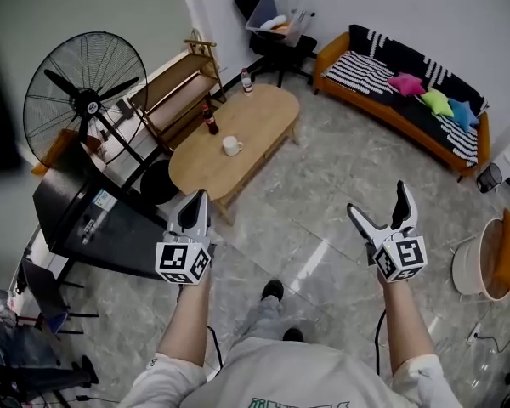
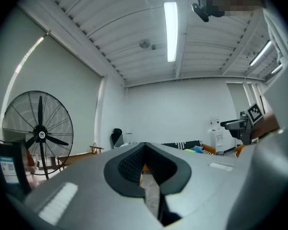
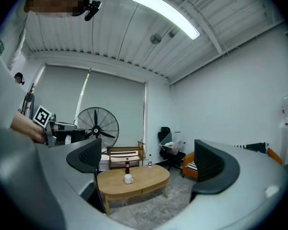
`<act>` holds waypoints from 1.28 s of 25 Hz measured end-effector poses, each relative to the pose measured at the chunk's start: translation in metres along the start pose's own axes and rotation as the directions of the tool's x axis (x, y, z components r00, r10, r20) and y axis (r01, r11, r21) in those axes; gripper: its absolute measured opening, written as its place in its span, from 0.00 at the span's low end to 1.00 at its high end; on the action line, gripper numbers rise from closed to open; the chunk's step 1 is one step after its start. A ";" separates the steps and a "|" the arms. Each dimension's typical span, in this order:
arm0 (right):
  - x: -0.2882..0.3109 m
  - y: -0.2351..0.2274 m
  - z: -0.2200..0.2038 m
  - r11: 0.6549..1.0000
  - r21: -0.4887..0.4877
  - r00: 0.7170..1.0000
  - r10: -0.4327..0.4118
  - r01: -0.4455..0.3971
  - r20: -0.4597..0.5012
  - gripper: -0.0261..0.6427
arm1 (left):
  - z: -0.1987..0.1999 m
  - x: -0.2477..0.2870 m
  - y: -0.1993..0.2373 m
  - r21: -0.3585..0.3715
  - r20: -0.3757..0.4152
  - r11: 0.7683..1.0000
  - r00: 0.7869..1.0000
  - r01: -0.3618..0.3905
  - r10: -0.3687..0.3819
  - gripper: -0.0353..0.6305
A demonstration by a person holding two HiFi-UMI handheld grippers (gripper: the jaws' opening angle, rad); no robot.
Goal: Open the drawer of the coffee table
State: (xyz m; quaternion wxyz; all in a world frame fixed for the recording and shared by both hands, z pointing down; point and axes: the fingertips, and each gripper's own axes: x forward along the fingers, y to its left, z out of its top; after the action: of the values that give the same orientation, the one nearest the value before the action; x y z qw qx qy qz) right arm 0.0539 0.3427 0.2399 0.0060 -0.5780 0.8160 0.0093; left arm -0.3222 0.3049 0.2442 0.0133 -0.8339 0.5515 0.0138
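Rigid, likely light drawer (image 3: 155, 187) under the table (image 1: 234, 138): hook its lower front edge; left gripper (image 1: 197, 204) pressed together, right gripper (image 1: 377, 201) spread

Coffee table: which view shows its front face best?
Right gripper view: the coffee table sits whole, front face visible. Head view shows mostly its top; left gripper view's jaws largely block it.
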 end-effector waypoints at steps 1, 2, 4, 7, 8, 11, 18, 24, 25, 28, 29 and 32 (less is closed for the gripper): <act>0.011 -0.003 0.001 1.000 -0.005 1.000 -0.005 0.005 -0.001 0.92 | -0.001 0.014 0.005 -0.005 0.003 1.000 1.000 0.006 -0.006 0.05; 0.022 -0.006 0.002 1.000 -0.011 1.000 -0.009 0.009 -0.003 0.92 | -0.003 0.027 0.011 -0.009 0.004 1.000 1.000 0.013 -0.013 0.05; 0.042 -0.014 0.003 0.999 -0.019 1.000 -0.025 0.025 -0.005 0.92 | -0.006 0.055 0.019 -0.012 0.000 0.999 0.999 0.034 -0.034 0.05; 0.071 -0.026 0.006 0.998 -0.023 0.998 -0.059 0.059 -0.006 0.92 | -0.011 0.095 0.030 -0.013 -0.010 0.997 0.997 0.071 -0.072 0.05; 0.080 -0.030 0.006 0.997 -0.024 0.998 -0.069 0.069 -0.006 0.92 | -0.012 0.107 0.034 -0.012 -0.012 0.996 0.996 0.084 -0.084 0.05; 0.097 -0.044 0.006 0.995 -0.029 0.995 -0.098 0.098 -0.006 0.92 | -0.014 0.142 0.038 -0.006 -0.014 0.992 0.992 0.122 -0.122 0.05; 0.118 -0.087 0.001 0.989 -0.031 0.988 -0.147 0.146 -0.038 0.92 | -0.015 0.213 0.024 -0.007 -0.023 0.983 0.982 0.185 -0.185 0.05; 0.135 -0.150 -0.007 0.990 -0.018 0.990 -0.137 0.137 -0.034 0.92 | -0.017 0.268 -0.010 0.011 -0.022 0.984 0.984 0.178 -0.178 0.05; 0.139 -0.164 -0.008 0.991 -0.013 0.991 -0.133 0.133 -0.028 0.92 | -0.016 0.277 -0.016 0.015 -0.022 0.985 0.985 0.171 -0.170 0.05; 0.152 -0.208 -0.011 0.994 -0.005 0.994 -0.106 0.106 -0.022 0.92 | -0.015 0.309 -0.036 0.023 -0.020 0.990 0.991 0.136 -0.136 0.05; 0.157 -0.223 -0.011 0.996 -0.006 0.995 -0.093 0.093 -0.025 0.92 | -0.014 0.321 -0.043 0.024 -0.018 0.992 0.992 0.122 -0.122 0.05; 0.172 -0.266 -0.011 0.999 -0.018 0.998 -0.045 0.044 -0.036 0.92 | -0.010 0.356 -0.065 0.024 -0.006 0.997 0.997 0.073 -0.073 0.05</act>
State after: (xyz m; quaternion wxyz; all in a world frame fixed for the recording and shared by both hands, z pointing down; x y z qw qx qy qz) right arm 0.2475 0.0920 0.2449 -0.0139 -0.5961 0.8028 0.0057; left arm -0.1227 0.0026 0.2412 0.0223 -0.8533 0.5209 0.0046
